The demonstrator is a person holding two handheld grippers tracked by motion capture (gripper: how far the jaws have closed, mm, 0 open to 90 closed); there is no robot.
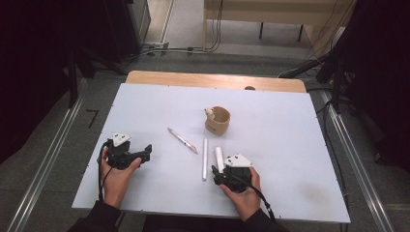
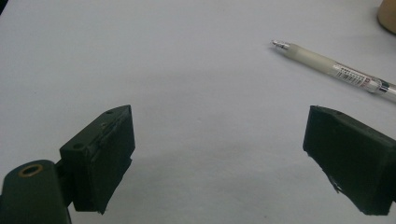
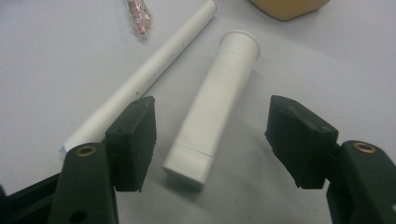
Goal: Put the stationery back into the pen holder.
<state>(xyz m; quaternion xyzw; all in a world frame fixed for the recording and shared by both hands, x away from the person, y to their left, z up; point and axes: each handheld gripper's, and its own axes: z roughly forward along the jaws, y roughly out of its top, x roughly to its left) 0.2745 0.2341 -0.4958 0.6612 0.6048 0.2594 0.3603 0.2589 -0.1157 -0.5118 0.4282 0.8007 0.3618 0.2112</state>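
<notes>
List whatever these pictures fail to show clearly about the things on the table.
- Cup: its inside is too small to read in the high view; the right gripper view's top edge cuts it off.
- Clear pen: its rear end is cut off by the left gripper view's right edge.
- Long white stick: its print is too blurred to read.
- Short white tube: its near end sits partly behind the right gripper in the high view.

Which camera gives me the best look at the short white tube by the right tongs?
The right gripper view: the short white tube lies large between the open right tongs, untouched, flared end pointing away. The high view shows it small, just ahead of the right tongs, beside the long white stick.
</notes>
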